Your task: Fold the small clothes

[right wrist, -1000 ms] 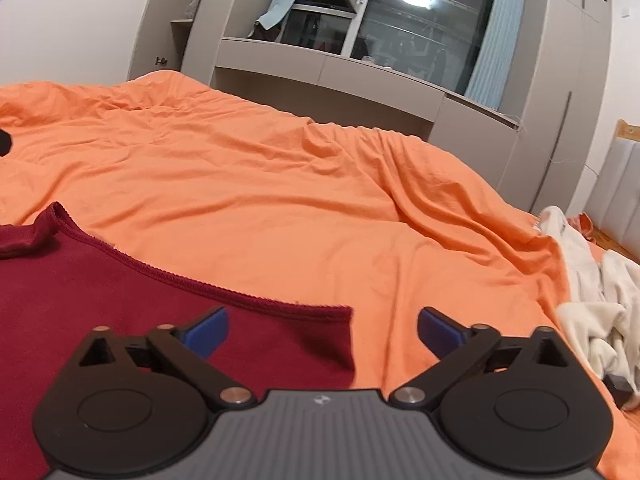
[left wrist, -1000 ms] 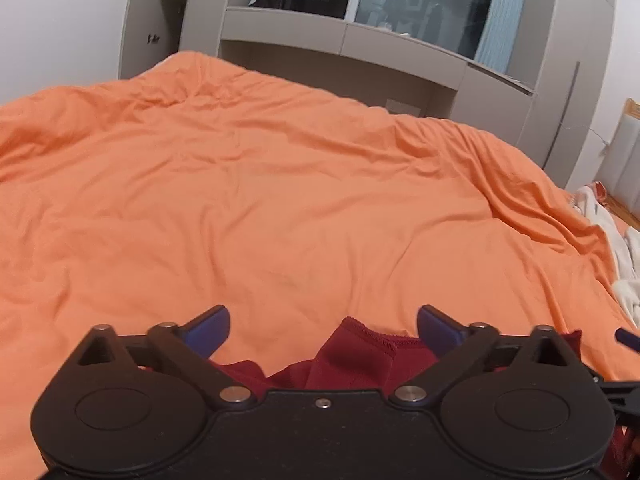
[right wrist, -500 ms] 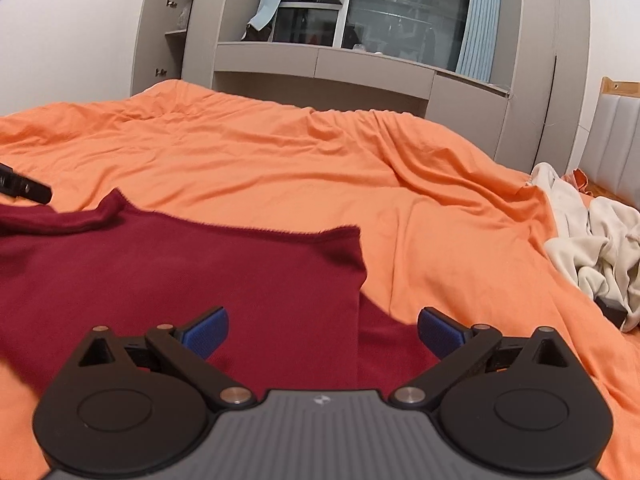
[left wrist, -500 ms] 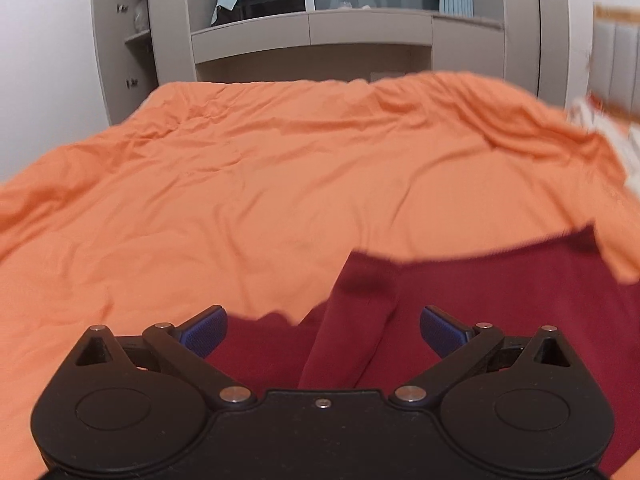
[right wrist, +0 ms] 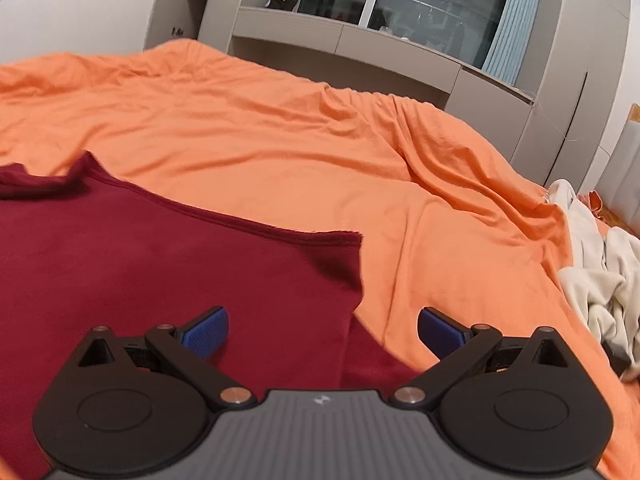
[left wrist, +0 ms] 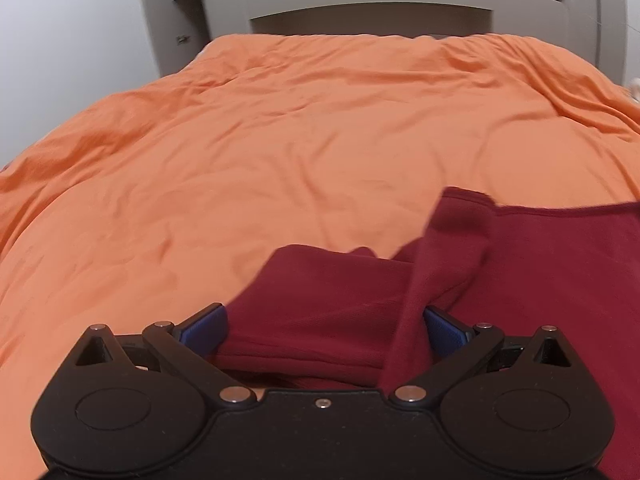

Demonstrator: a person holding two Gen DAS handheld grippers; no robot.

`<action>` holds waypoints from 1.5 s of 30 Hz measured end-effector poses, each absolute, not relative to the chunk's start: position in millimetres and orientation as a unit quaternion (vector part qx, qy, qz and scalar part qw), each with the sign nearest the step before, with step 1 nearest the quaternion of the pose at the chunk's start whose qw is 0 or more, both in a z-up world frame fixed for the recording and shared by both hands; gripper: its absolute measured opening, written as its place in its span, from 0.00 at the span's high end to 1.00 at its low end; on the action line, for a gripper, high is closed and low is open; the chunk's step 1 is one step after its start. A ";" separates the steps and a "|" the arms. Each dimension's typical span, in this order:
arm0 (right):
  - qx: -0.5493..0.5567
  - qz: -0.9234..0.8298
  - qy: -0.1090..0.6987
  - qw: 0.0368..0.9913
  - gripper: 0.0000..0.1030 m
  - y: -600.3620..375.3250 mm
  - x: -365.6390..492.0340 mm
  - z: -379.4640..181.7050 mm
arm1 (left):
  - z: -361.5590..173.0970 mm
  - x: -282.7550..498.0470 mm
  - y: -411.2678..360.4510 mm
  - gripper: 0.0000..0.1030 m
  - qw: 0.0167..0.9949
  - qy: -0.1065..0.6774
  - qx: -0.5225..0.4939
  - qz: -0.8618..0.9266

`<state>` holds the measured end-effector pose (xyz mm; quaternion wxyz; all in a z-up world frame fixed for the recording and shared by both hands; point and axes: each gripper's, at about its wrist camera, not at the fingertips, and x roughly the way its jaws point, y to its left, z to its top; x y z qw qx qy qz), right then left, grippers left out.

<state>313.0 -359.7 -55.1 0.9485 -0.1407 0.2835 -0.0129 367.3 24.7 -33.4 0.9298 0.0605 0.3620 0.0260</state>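
A dark red garment point(left wrist: 560, 272) lies on the orange bed cover point(left wrist: 280, 152). In the left wrist view a folded part of it bunches between my left gripper's point(left wrist: 324, 326) blue fingers, which stand wide apart and open; a raised ridge of cloth runs by the right finger point(left wrist: 446, 330). In the right wrist view the garment point(right wrist: 140, 264) is spread flat, its hemmed edge and right corner visible. My right gripper point(right wrist: 324, 330) hangs open over that corner. Its left finger point(right wrist: 206, 334) is over red cloth, its right finger over the orange cover.
A heap of cream-white clothes point(right wrist: 600, 280) sits at the bed's right edge. Grey cabinets and a dark window point(right wrist: 420, 4) stand behind the bed. The orange cover point(right wrist: 280, 140) stretches wrinkled and bare beyond the garment.
The left wrist view has swung left, and much more red cloth now lies before and between its fingers. In the right wrist view the garment's corner has spread flatter. Both grippers stayed open.
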 end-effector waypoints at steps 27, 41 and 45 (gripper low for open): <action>-0.057 -0.089 0.275 0.956 0.00 -412.8 267.2 -43.7 | -12.5 354.5 88.7 0.01 0.939 0.321 -0.106 0.058; -0.048 -0.116 0.292 0.948 0.00 -380.3 192.8 -62.4 | -18.4 297.4 65.9 0.01 0.938 0.326 -0.104 0.052; -0.027 -0.117 0.299 0.947 0.00 -386.2 191.1 -71.4 | -19.1 288.3 54.3 0.01 0.939 0.330 -0.077 0.058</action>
